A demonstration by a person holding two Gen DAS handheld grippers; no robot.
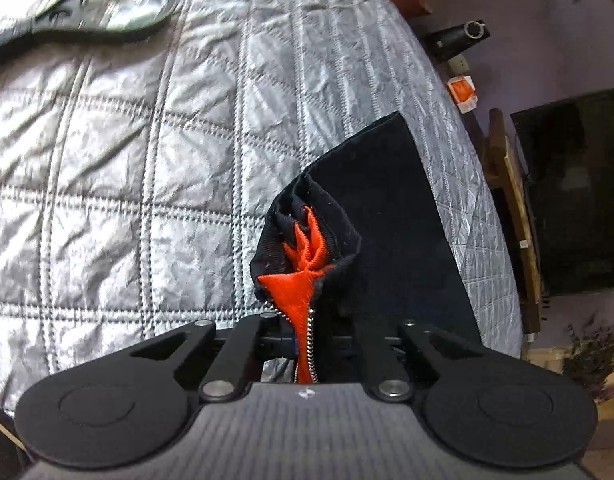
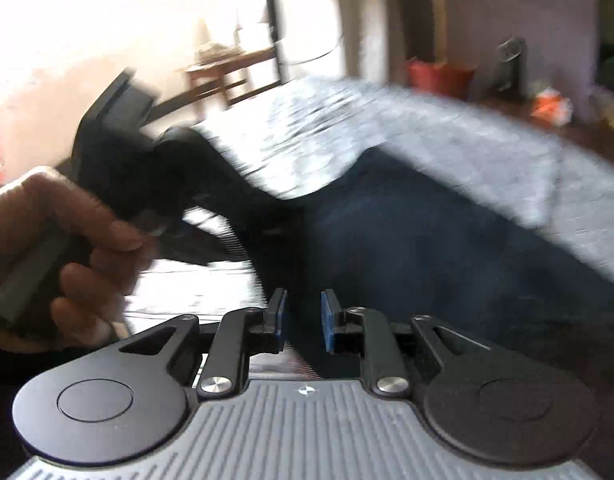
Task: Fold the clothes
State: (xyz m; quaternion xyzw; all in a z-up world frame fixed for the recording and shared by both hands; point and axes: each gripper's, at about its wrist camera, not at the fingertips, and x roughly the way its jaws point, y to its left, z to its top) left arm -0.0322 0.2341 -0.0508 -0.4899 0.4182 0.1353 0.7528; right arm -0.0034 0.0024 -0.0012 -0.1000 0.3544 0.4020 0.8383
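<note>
Grey quilted bedspread fills most of the frame, black hand mirror lying on it upper left, dark TV screen at right edge, red pot and wooden table in upper background.
</note>
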